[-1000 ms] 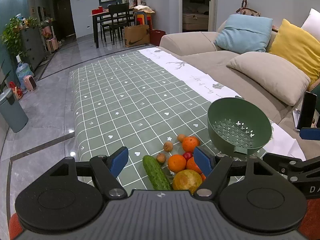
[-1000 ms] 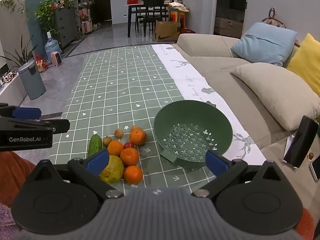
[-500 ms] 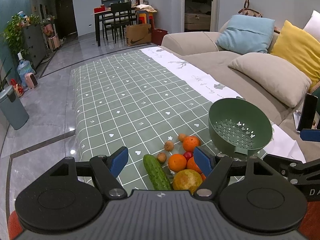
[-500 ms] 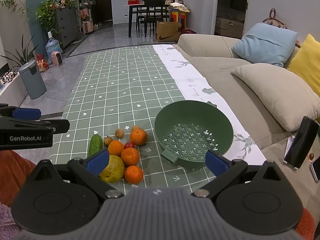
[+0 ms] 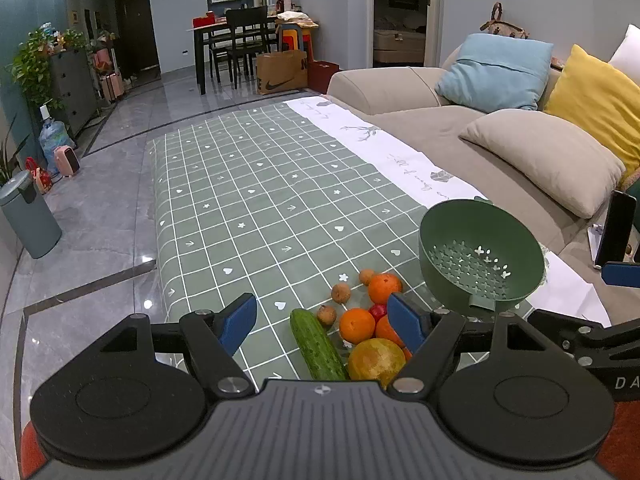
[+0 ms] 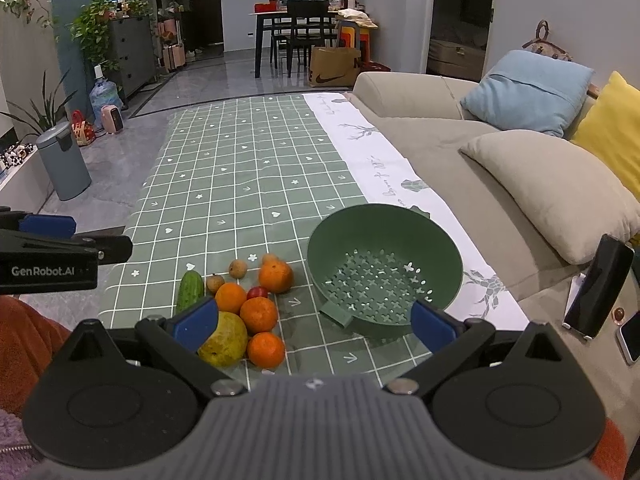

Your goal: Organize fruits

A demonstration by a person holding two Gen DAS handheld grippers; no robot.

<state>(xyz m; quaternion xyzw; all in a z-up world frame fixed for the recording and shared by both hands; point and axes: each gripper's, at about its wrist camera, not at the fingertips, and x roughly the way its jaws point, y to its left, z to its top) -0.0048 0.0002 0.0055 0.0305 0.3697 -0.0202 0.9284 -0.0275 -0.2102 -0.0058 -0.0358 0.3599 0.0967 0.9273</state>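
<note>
A pile of fruit lies on the green checked tablecloth (image 5: pixel 248 208): several oranges (image 5: pixel 357 325), a green cucumber (image 5: pixel 318 345), a yellow-green pear-like fruit (image 5: pixel 376 360), a small red fruit (image 5: pixel 378 311) and small brown fruits (image 5: pixel 341 293). A green colander bowl (image 5: pixel 480 256) stands empty to their right. My left gripper (image 5: pixel 322 318) is open and empty just before the pile. In the right wrist view my right gripper (image 6: pixel 314 320) is open and empty, above the table's near edge between the oranges (image 6: pixel 259 314), the cucumber (image 6: pixel 190 285) and the colander (image 6: pixel 384 270).
A beige sofa (image 6: pixel 460 136) with cushions runs along the table's right side. A phone on a stand (image 6: pixel 598 286) sits at the right. A grey bin (image 6: pixel 64 164) stands on the floor to the left. Dining table and chairs (image 6: pixel 304 28) are far back.
Both views have shifted only slightly; the grippers stay open and the fruit and colander have not moved.
</note>
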